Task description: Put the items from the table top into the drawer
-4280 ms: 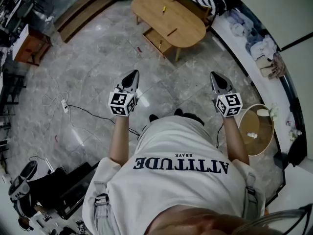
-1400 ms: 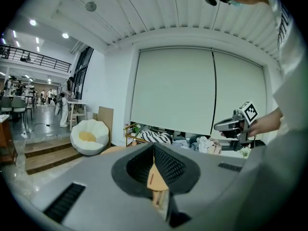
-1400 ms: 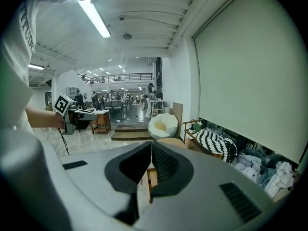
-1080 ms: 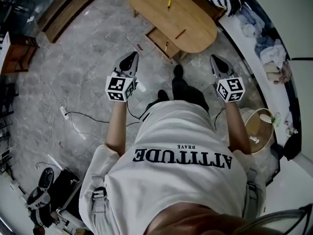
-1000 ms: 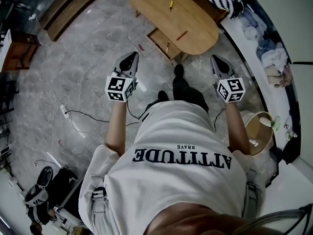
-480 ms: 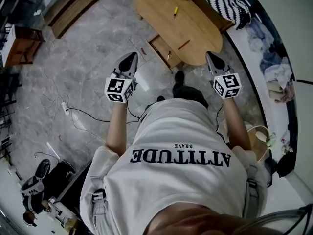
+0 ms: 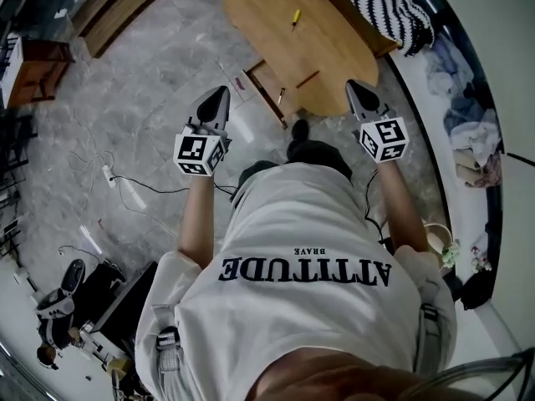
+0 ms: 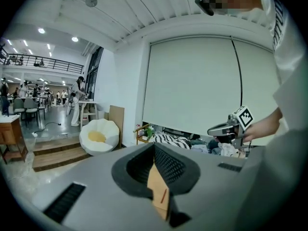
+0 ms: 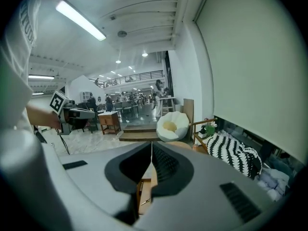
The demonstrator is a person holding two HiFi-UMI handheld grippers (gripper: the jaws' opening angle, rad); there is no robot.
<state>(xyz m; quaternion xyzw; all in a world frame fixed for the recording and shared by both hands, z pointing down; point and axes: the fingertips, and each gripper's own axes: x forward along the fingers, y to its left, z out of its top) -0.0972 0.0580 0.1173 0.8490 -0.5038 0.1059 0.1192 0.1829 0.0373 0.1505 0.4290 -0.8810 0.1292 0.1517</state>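
I think this is the reaching step. The left gripper (image 7: 216,100) and right gripper (image 7: 358,92) have their jaws shut on nothing, just short of the wooden bench (image 7: 334,44). A yellow pen (image 7: 294,17) lies near its far edge and a thin brown stick (image 7: 308,79) near its near edge, by the open drawer (image 7: 263,78). Next, open the jaws over one.

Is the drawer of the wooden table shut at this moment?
No, the drawer stands pulled out from under the wooden table, with its inside open to the head view.

The table (image 7: 334,48) is smooth, light wood with a matt look. The floor (image 7: 159,73) is grey stone, polished and glossy. The shirt (image 7: 318,224) is white cloth.
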